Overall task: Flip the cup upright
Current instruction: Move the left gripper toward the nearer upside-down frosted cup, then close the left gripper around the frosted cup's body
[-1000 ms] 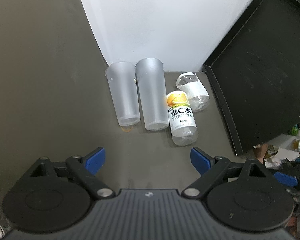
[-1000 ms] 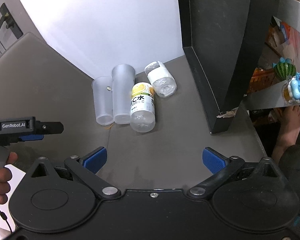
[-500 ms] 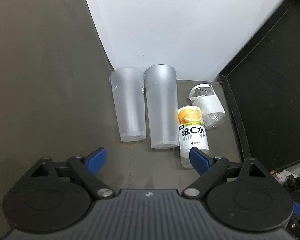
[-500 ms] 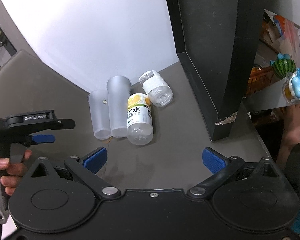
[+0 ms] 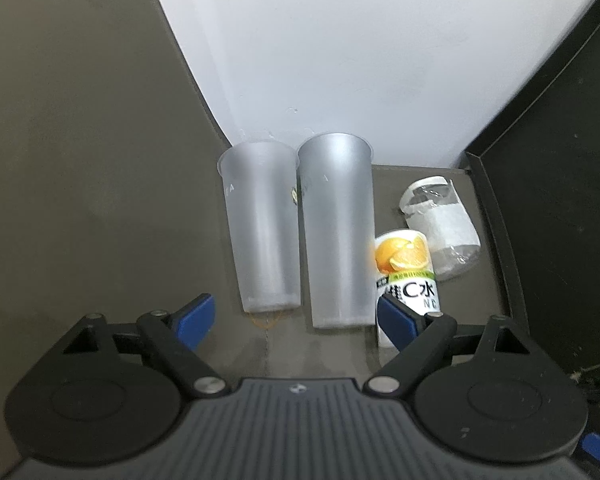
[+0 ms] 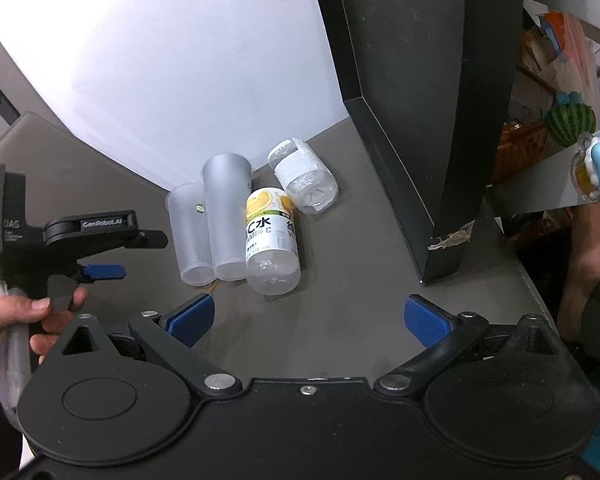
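Two frosted clear plastic cups lie on their sides side by side on the dark grey table, bases toward me: the left cup [image 5: 260,236] [image 6: 190,236] and the slightly larger right cup [image 5: 336,236] [image 6: 227,220]. My left gripper [image 5: 296,318] is open and empty, just in front of both cup bases, fingertips apart wider than one cup. It shows from the side in the right wrist view [image 6: 120,256], held in a hand. My right gripper [image 6: 308,318] is open and empty, further back from the cups.
A vitamin C water bottle [image 5: 406,280] [image 6: 270,244] lies against the right cup. A clear bottle with a white label [image 5: 440,228] [image 6: 304,180] lies behind it. A black panel [image 5: 560,220] [image 6: 412,100] stands on the right. A white wall [image 5: 360,52] backs the table.
My left gripper has moved forward toward the cups, so they look larger and nearer its fingertips. The right gripper has shifted slightly; both stay open.
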